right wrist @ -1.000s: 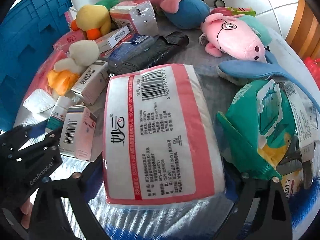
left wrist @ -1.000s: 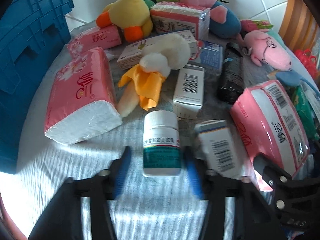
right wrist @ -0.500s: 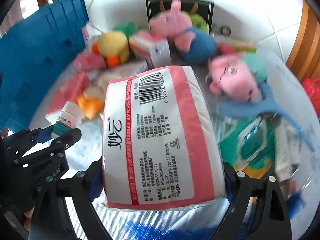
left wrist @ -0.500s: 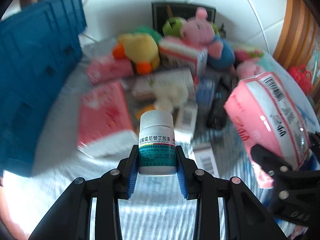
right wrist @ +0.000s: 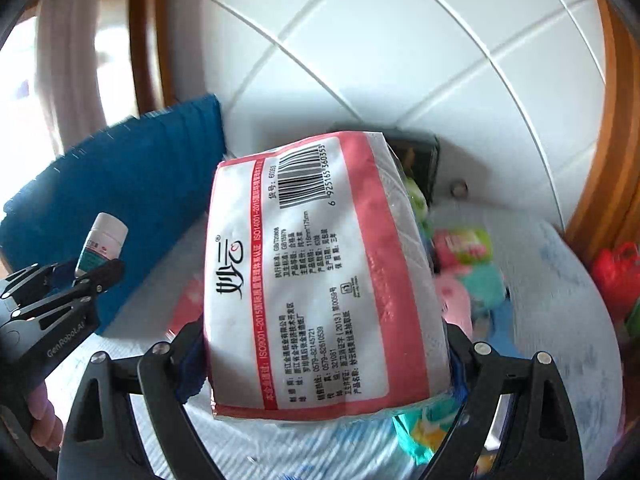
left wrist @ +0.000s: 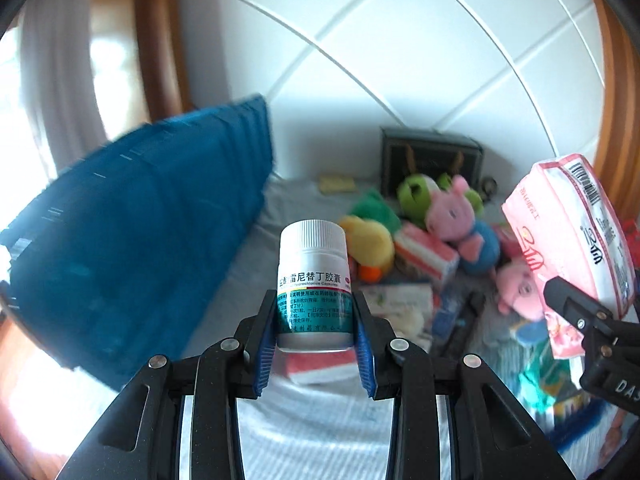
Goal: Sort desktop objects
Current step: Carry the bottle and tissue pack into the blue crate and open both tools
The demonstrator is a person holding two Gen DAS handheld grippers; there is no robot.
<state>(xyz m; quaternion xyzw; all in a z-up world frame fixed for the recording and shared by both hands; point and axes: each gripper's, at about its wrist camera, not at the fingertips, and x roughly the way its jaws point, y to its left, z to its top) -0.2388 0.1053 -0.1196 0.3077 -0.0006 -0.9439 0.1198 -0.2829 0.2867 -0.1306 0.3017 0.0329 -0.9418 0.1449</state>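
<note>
A white medicine bottle [left wrist: 312, 264] with a green label and ribbed cap stands upright between the blue pads of my left gripper [left wrist: 315, 320], which is shut on its lower half, well above the table. My right gripper [right wrist: 324, 360] is shut on a large pink-and-white tissue pack [right wrist: 312, 272], barcode side up, also lifted. In the left wrist view the tissue pack [left wrist: 568, 232] hangs at the right. The right wrist view has the bottle [right wrist: 102, 240] at the left.
A blue plastic crate [left wrist: 140, 232] stands at the left on the cloth-covered table [left wrist: 312, 432]. Below lie a yellow duck plush [left wrist: 370, 246], a pink pig plush [left wrist: 456, 216], small boxes and more tissue packs. A dark box [left wrist: 430, 160] sits against the tiled wall.
My left gripper closed on the bottle and lifted it off the table. The right gripper rose with the tissue pack. Both views now tilt up toward the wall.
</note>
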